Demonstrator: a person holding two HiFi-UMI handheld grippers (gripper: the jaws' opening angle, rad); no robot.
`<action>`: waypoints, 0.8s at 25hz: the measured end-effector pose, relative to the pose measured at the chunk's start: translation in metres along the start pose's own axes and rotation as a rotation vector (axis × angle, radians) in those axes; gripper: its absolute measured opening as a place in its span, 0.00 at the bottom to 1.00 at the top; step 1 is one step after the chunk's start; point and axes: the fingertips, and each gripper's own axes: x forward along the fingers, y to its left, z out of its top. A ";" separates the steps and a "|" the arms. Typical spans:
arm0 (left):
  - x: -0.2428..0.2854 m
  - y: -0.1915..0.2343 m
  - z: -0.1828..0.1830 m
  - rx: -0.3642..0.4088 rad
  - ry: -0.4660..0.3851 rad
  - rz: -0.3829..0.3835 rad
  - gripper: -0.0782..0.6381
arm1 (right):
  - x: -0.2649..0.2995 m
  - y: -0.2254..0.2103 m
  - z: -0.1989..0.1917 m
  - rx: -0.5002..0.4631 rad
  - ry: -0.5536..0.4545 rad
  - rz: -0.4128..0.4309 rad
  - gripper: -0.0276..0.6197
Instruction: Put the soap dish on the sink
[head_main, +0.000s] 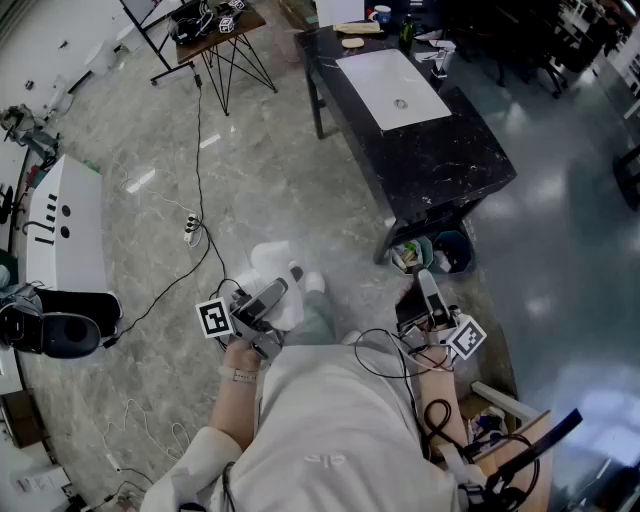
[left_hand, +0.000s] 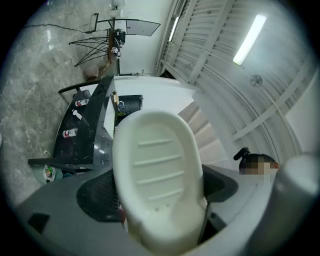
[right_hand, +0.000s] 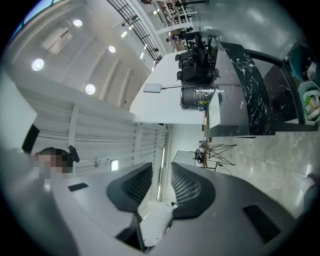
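A white oval soap dish (left_hand: 157, 175) with raised ridges stands on edge between the dark pads of my left gripper (left_hand: 160, 187), which is shut on it across its width. In the head view that gripper (head_main: 272, 295) is low at the left, in front of the person's body, with the white dish (head_main: 275, 262) at its tip. My right gripper (head_main: 428, 285) is at the right; in its own view the jaws (right_hand: 161, 182) stand slightly apart with nothing between them. The white sink (head_main: 392, 88) is set in a black marble table (head_main: 440, 160) some way ahead.
A faucet (head_main: 440, 55) and small items sit at the sink's far end. Two bins (head_main: 430, 255) stand under the table's near end. A cable and power strip (head_main: 190, 230) lie on the marble floor, a wire-legged side table (head_main: 215, 30) stands beyond, and a white machine (head_main: 65, 225) is at left.
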 end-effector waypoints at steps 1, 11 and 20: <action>0.001 0.001 0.001 0.000 0.001 0.001 0.78 | 0.001 0.000 0.000 0.000 0.000 -0.002 0.24; 0.028 0.037 0.055 -0.047 -0.013 -0.021 0.78 | 0.051 -0.033 0.016 -0.008 0.012 -0.040 0.24; 0.066 0.083 0.155 -0.095 -0.004 -0.005 0.78 | 0.142 -0.086 0.044 -0.002 -0.008 -0.098 0.24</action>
